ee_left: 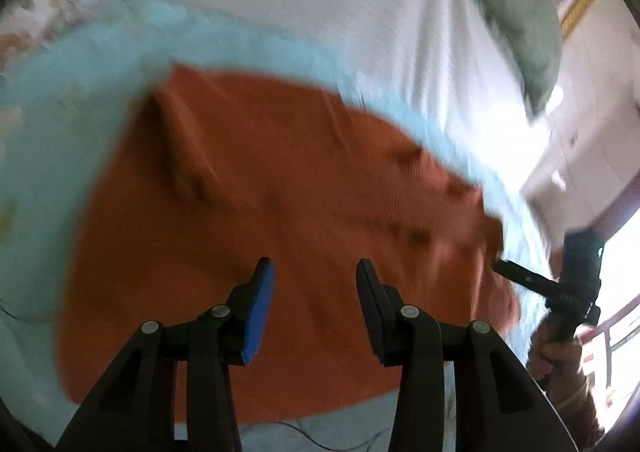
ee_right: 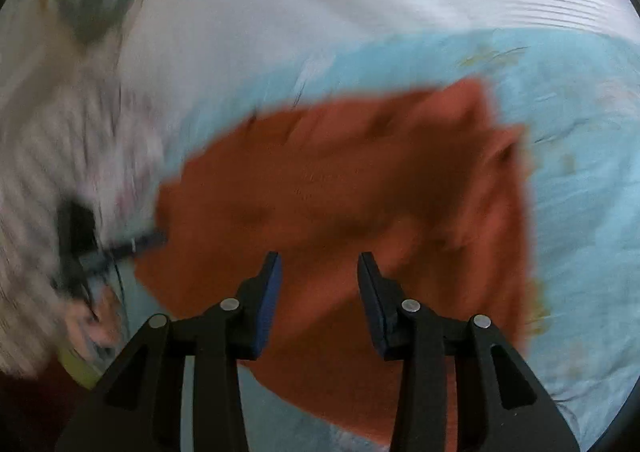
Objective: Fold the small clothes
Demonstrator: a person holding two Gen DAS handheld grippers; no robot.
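Hovering: both grippers hang over the cloth, angled down, each seen from its own wrist camera.
Garment: rust-orange ribbed knit garment (ee_left: 280, 191), lying crumpled but mostly flat on a pale blue printed sheet (ee_left: 60, 131). Several raised wrinkles across its middle.
Left gripper: black two-finger left gripper with blue pads (ee_left: 316, 272), fingers (ee_left: 260, 304) apart, nothing between them. Orange cloth shows through the gap; touching or just above it, can't tell.
Right gripper: black two-finger right gripper (ee_right: 319, 264), fingers (ee_right: 270, 292) apart, gap empty, orange cloth behind it. Contact also can't be told.
Cross view: the right gripper shows at the right edge of the left wrist view, its tip at the garment's right edge, held by a person's hand (ee_left: 554, 352). The left gripper shows blurred at the left of the right wrist view, its tip at the garment's left edge.
Garment edges: far edge runs as a curved line against the blue sheet; near edge shows between the left gripper's arms, blue sheet below it. In the right wrist view a corner sticks up at the far right.
Open room: blue sheet borders the garment on the far side and right. Beyond it, white ribbed bedcover (ee_left: 320, 11), bare.
Far corner: olive-green crumpled fabric (ee_left: 520, 19), well apart from the garment.
Image quality: both views motion-blurred, fine detail unreadable.
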